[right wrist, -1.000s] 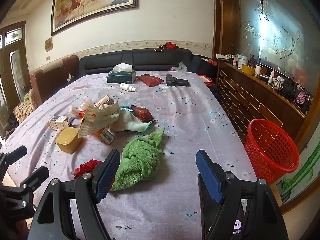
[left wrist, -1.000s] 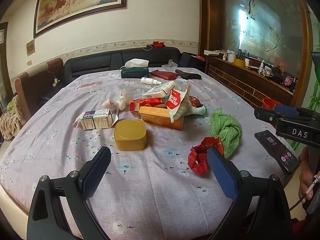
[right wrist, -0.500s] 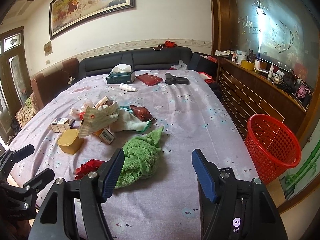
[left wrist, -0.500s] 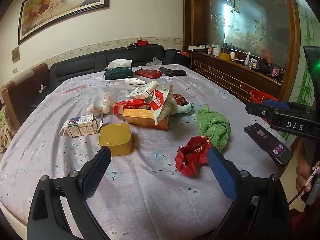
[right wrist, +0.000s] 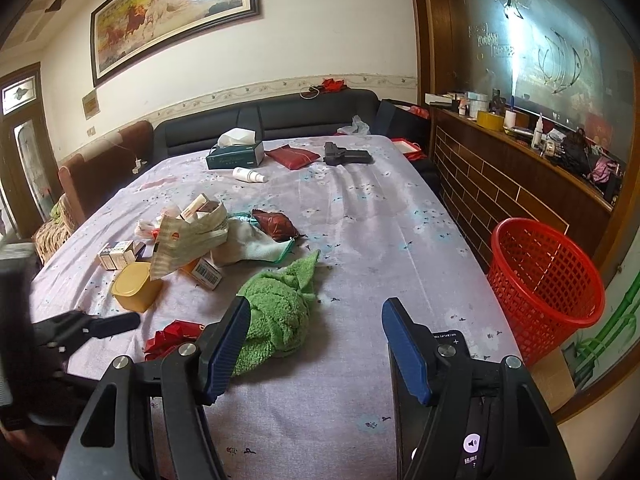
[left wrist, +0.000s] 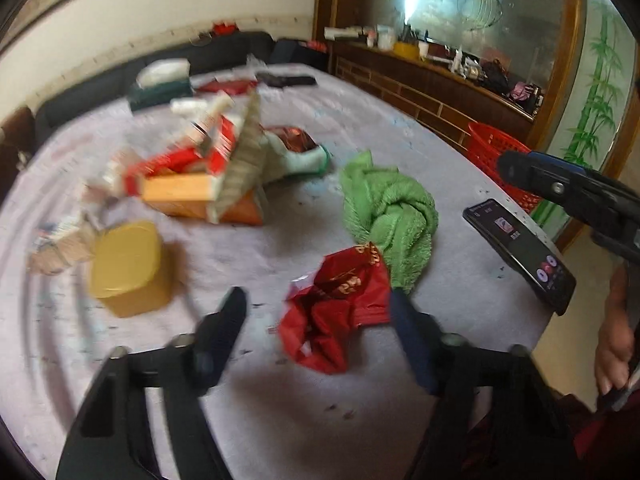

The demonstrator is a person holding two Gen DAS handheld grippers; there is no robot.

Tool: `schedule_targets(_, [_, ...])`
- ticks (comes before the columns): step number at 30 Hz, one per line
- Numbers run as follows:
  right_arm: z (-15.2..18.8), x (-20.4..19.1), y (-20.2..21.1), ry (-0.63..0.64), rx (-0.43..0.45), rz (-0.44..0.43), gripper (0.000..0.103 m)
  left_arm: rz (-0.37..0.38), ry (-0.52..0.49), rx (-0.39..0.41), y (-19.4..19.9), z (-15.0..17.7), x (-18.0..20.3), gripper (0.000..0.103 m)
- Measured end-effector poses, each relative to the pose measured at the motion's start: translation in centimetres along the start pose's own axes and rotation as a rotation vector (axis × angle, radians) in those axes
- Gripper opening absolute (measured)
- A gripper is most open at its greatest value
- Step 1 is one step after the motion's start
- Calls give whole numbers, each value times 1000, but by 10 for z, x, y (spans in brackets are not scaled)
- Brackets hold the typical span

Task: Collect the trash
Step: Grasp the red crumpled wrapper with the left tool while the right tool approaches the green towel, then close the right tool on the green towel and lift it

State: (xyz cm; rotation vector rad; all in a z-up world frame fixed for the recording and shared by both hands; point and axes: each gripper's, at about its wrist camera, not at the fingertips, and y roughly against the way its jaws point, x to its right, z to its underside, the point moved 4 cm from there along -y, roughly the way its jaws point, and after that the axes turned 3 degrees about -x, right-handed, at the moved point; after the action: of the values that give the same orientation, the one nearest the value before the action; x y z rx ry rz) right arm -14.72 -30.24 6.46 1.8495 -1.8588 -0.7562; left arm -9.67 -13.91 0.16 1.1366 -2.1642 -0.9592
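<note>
The left gripper (left wrist: 316, 312) has its jaws closing around a crumpled red wrapper (left wrist: 336, 312) that lies on the desk (left wrist: 280, 420). The wrapper sits between the two fingers; the right-hand finger looks to be at its edge, the other is apart from it, so nothing is clamped yet. This appears to be the first pickup in hand: seizing the wrapper. The next move calls for the jaws to finish closing on the foil without catching the green towel (left wrist: 388, 208) that touches the wrapper's far side, then a lift and a carry to the red basket (right wrist: 544, 276) beside the desk.

The left gripper tilts steeply down at the desk. The right gripper (right wrist: 316, 340) hangs with jaws released and empty, over the near edge, towel ahead of its left finger, a phone (left wrist: 520, 252) just beside its right. More litter, boxes (right wrist: 120, 254) and a yellow tub (right wrist: 136, 286), lies farther off.
</note>
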Motion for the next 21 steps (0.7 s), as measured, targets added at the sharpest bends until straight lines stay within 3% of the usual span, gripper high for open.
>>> schedule_targets(3, [-1,2,-3,-9,-10,-16,72,21,14,-48,-18,-4,1,52])
schedule_targets(8, [-1,3,-9,-25,-33,-58,68,34,23,-81,-35,-4,2,52])
schedule_targets(10, [-3,4,-14,-40,-53,-92,66,33,20,-75,-36,-4,3,36])
schedule_targets(11, [-4,4,-18,-45,-67,-108,65,35,28,-70,-35,-3,2,36])
schedule_targets(17, [-2,-11,-45,-43,-157,-194,63,18,85,35,-7,3,-15,35])
schedule_targets(21, [2,-25,-68,-26,-222,-225,56,-59,112,133,20,4,-29,35])
